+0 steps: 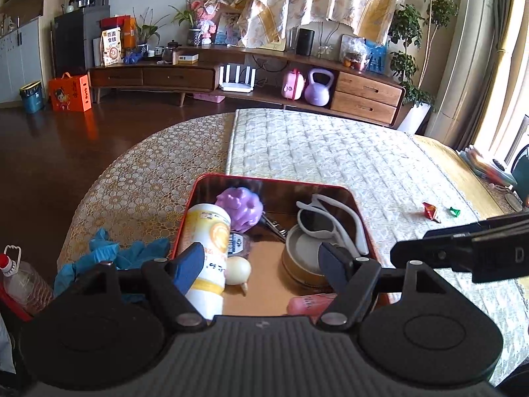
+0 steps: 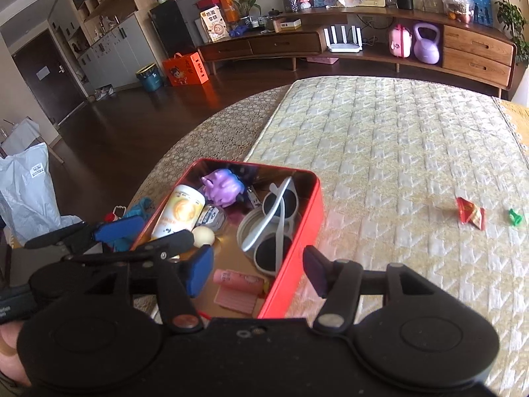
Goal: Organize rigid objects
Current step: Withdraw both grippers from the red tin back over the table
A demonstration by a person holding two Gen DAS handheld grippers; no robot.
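Note:
A red tin box (image 1: 264, 178) (image 2: 310, 205) sits on the quilted table. It holds a white and yellow bottle (image 1: 208, 241) (image 2: 178, 211), a purple toy (image 1: 241, 206) (image 2: 223, 187), white sunglasses (image 1: 330, 221) (image 2: 277, 218), a round tin (image 1: 301, 258), a cream ball (image 1: 238, 269) (image 2: 203, 235) and a pink packet (image 1: 309, 302) (image 2: 238, 281). My left gripper (image 1: 261, 264) is open and empty above the box. My right gripper (image 2: 258, 269) is open and empty, its jaws either side of the box's right wall.
A red wrapper (image 1: 431, 211) (image 2: 471, 216) and a small green piece (image 1: 453, 211) (image 2: 514, 216) lie on the quilt to the right. Blue gloves (image 1: 109, 254) and a plastic bottle (image 1: 23, 281) lie left of the box. A TV cabinet (image 1: 231, 72) stands beyond.

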